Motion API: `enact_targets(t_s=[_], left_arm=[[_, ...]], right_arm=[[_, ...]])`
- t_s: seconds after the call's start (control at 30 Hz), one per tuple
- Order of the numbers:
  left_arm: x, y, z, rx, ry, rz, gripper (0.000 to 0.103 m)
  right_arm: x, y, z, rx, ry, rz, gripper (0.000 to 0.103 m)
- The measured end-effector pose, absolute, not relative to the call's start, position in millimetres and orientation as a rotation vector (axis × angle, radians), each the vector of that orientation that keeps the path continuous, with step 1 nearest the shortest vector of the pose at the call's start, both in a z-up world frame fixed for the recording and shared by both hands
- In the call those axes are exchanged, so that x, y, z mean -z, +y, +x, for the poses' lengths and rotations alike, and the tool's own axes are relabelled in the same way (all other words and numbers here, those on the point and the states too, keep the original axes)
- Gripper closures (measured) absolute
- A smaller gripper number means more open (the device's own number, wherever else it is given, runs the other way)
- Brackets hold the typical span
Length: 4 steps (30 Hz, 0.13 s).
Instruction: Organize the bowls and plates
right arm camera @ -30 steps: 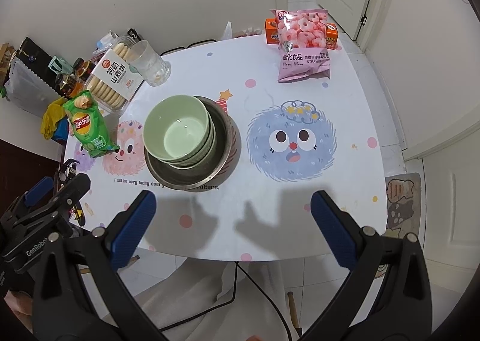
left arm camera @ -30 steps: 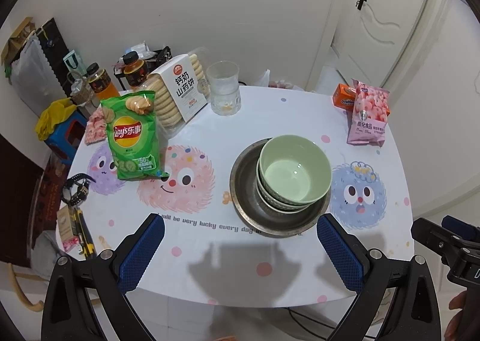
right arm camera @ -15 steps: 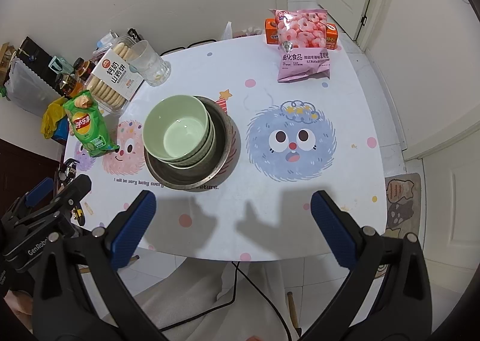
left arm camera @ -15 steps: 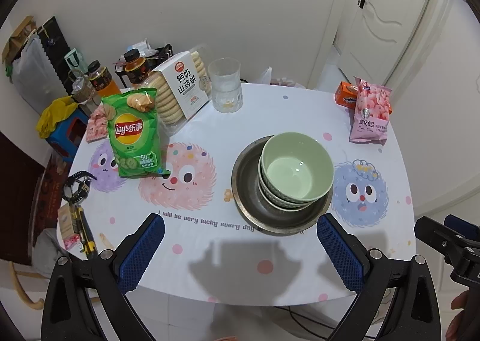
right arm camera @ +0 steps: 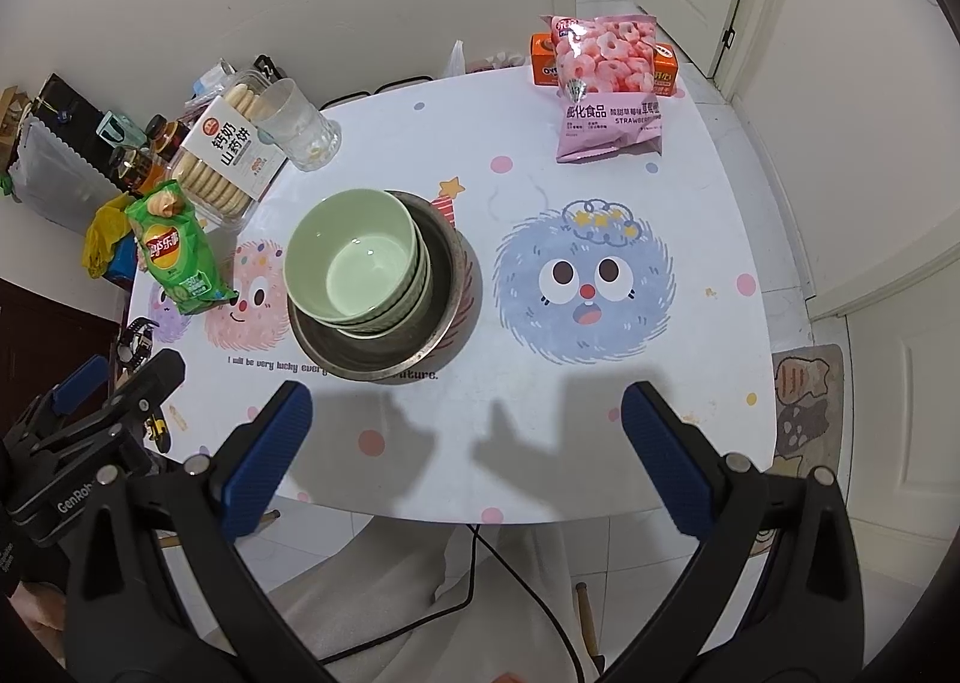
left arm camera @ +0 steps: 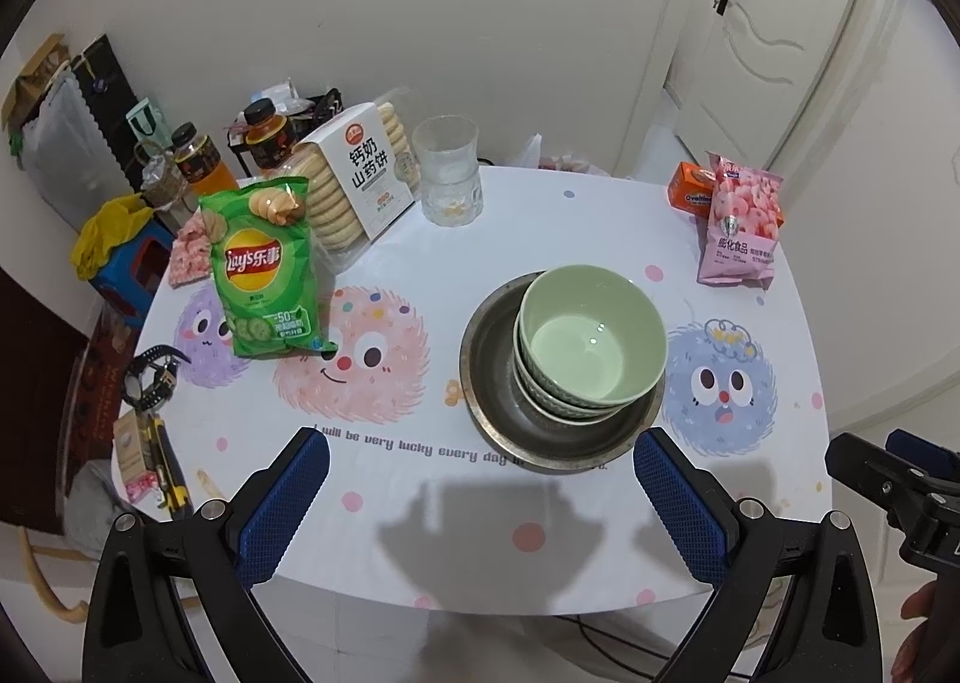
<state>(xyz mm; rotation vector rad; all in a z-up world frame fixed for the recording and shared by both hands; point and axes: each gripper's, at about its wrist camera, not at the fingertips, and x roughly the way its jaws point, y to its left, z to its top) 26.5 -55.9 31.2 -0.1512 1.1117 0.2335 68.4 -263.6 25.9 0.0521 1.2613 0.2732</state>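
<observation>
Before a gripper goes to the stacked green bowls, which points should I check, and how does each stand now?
1. Left gripper jaws open, empty: ok.
2. Right gripper jaws open, empty: ok.
3. Green bowls nested upright in the metal basin: ok.
4. Top bowl empty: ok.
5. Glass cup and chips bag apart from the basin: ok.
6. Number of bowls in the stack: cannot tell.

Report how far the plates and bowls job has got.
Done, by the look of it: the green bowls sit nested in one stack inside the metal dish, everything gathered in one spot on the table. In hand: nothing; the left claw and right claw are both open and empty, above the near table edge. No other dishes are visible.
</observation>
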Motion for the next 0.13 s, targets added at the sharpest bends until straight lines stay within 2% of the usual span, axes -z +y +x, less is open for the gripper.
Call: enact_targets(t_s=[0.13], left_arm=[[-32.4,-58.6,28.0,-0.222,1.108,-0.14,0.0]], right_arm=[[-25.2,-263.1,69.7,-0.271,1.266,0.057,0.0]])
